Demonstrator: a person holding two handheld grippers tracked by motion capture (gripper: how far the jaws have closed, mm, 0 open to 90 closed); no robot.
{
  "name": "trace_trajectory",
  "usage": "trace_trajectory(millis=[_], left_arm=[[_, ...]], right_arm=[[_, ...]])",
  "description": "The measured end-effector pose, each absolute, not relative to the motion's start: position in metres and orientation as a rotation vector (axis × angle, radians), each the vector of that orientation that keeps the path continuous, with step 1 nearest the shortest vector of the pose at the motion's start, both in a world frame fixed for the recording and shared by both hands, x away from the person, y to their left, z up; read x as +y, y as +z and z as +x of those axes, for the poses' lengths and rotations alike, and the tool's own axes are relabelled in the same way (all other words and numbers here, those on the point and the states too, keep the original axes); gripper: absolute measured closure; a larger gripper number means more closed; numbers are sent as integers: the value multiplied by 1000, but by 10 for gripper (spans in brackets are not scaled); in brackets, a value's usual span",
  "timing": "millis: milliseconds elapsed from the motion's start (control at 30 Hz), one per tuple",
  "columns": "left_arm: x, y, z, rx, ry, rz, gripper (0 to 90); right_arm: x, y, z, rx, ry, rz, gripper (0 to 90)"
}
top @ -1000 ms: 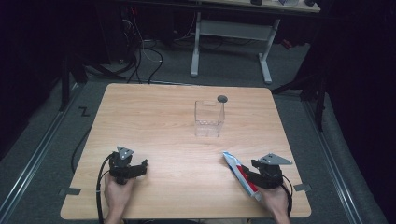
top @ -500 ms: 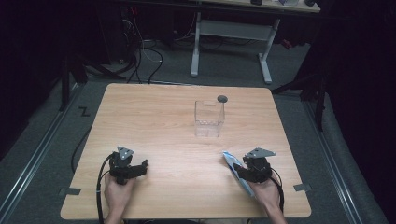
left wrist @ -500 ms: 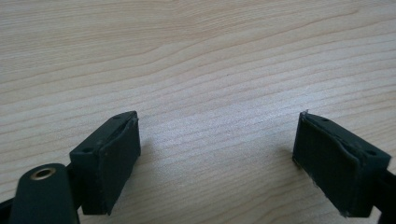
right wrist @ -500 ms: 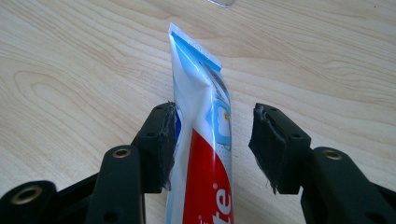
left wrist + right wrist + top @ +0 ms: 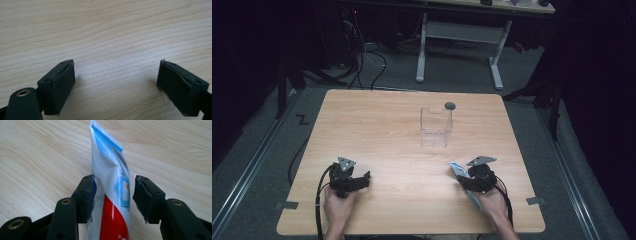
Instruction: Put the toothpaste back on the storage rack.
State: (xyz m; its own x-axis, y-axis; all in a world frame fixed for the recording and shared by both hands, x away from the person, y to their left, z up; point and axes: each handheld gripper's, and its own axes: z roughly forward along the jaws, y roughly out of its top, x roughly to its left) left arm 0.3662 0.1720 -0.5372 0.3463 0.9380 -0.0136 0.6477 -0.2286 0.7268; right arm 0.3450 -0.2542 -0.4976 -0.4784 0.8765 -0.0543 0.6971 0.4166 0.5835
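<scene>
While our right gripper (image 5: pixel 113 195) straddles the 1 tube (image 5: pixel 112 185) lying near the surface's (image 5: pixel 377 125) right front, its jaws have just been closing; 1 touches the tube, the other stands just clear, so nothing is gripped yet. Next we must pinch and lift, probably toward the 1 clear box (image 5: pixel 435 126). Our left gripper (image 5: pixel 115 85) rests open, empty.

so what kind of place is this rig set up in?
Most likely a lab or recording workspace, not a home. A bare wooden table stands on grey carpet in a dark room, with loose cables on the floor behind it and a height-adjustable desk frame farther back.
</scene>
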Motion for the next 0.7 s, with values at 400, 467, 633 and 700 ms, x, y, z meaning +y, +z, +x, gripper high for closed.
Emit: trace_trajectory(millis=[400,467,633,700], left_arm=[[172,-537,366,1375,578,1972,153],[172,-537,366,1375,578,1972,153],[172,-537,366,1374,578,1972,153],[172,-537,366,1373,577,1973,153]], right_arm=[[-246,-505,355,2385,631,1385,529],[-245,-504,356,2399,612,1381,529],[-241,-503,359,2425,552,1357,529],[-244,-503,361,2442,572,1381,544]])
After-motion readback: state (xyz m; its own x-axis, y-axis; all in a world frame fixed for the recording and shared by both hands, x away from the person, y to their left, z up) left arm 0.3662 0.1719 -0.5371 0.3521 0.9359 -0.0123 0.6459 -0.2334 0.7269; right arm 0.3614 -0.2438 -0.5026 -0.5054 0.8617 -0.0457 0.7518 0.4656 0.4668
